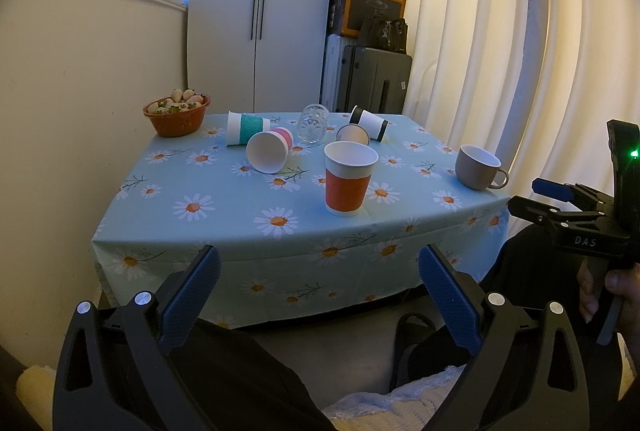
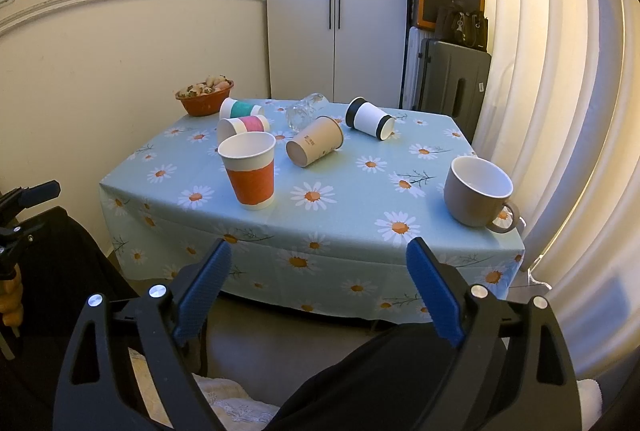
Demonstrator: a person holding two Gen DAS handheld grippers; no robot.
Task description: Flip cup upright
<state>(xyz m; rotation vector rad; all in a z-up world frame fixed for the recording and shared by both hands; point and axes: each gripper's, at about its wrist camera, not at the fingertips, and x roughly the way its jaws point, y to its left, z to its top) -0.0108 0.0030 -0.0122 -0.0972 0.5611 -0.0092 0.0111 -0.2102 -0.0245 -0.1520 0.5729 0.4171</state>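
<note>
Both tools, left and right, gape wide and empty short of the tabletop. Beyond, the orange cup stands upright near the edge; four paper cups lie toppled farther back.

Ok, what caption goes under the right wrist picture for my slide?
Open right hand-held gripper faces a daisy tablecloth: orange cup and mug upright, other cups tipped over.
</note>
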